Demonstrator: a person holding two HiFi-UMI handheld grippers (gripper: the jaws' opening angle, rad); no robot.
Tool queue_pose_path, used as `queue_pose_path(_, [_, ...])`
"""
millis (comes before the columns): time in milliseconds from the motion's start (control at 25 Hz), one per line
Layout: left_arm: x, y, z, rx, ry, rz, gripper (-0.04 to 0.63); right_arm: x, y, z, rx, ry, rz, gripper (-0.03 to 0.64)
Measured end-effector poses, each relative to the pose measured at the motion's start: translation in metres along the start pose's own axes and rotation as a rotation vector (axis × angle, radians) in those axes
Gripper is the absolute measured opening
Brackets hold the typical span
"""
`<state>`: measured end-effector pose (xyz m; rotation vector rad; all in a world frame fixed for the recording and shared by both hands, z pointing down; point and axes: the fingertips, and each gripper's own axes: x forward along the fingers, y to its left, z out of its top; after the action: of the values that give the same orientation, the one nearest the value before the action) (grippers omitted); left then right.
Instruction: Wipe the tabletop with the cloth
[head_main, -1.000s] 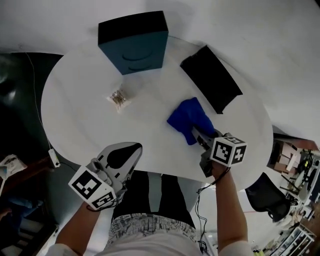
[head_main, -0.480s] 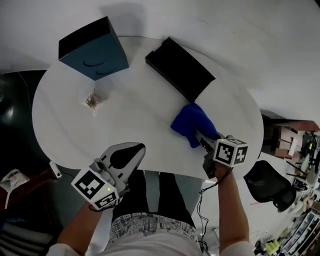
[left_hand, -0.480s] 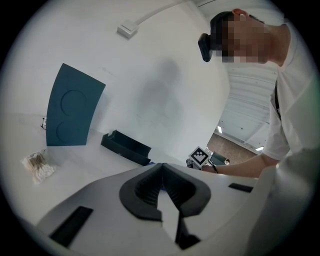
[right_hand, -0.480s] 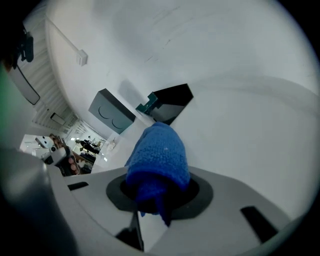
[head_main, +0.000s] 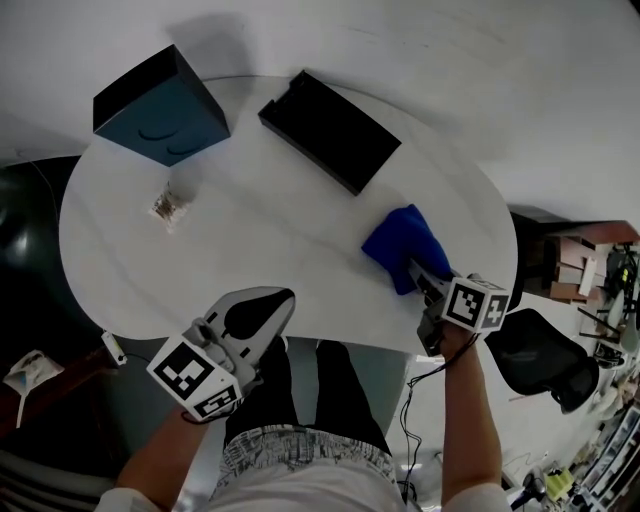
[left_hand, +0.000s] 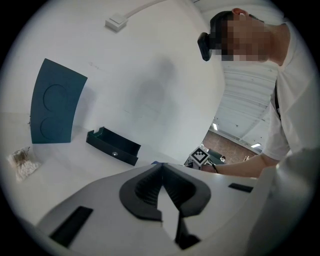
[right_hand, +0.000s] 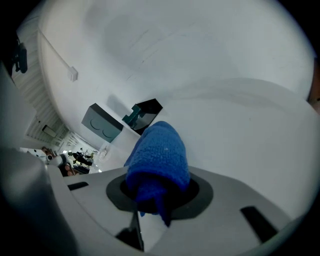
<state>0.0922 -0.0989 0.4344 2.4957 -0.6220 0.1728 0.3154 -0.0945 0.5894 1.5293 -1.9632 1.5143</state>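
The blue fleecy cloth (head_main: 403, 238) lies on the white oval tabletop (head_main: 270, 235), on its right part and close to the right edge. Its near end is bunched and clamped between the jaws of the right gripper (head_main: 420, 278). The right gripper view shows the same: the cloth (right_hand: 157, 152) fills the gap between the two dark pads and a loose corner hangs down from them.

The left gripper (head_main: 258, 312) is over the near edge of the tabletop, well apart from the cloth. Its jaws are pressed together with nothing between them, as the left gripper view (left_hand: 161, 175) shows.

The print that can be seen is the black-and-white square patterns on the marker cube of the right gripper (head_main: 476, 303) and the marker cube of the left gripper (head_main: 190, 376). The dark teal box (head_main: 160, 105) at the far left edge carries two round pressed shapes on its front.

A black open tray (head_main: 330, 130) stands at the far edge, near the cloth but not touching it. A small clear packet with pale pieces (head_main: 168, 205) lies near the box. Between this packet, the tray and the cloth, the middle of the tabletop is bare.
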Motion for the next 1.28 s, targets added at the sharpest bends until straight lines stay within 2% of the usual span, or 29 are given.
queue_pose_path(320, [-0.013, 0.004, 0.001, 0.003, -0.012, 0.003, 0.021, -0.006, 0.008, -0.002, 0.018, -0.025, -0.01, 0.114])
queue_pose_path(480, [-0.033, 0.016, 0.007, 0.0, -0.032, 0.019, 0.021, -0.003, 0.033, -0.005, 0.017, -0.019, 0.007, 0.114])
queue_pose_path(800, [-0.086, 0.049, 0.022, -0.009, -0.082, 0.07, 0.021, 0.03, 0.119, -0.002, -0.056, -0.002, 0.097, 0.114])
queue_pose_path(1280, [-0.182, 0.108, 0.03, -0.035, -0.146, 0.193, 0.021, 0.12, 0.258, -0.043, -0.188, 0.155, 0.258, 0.114])
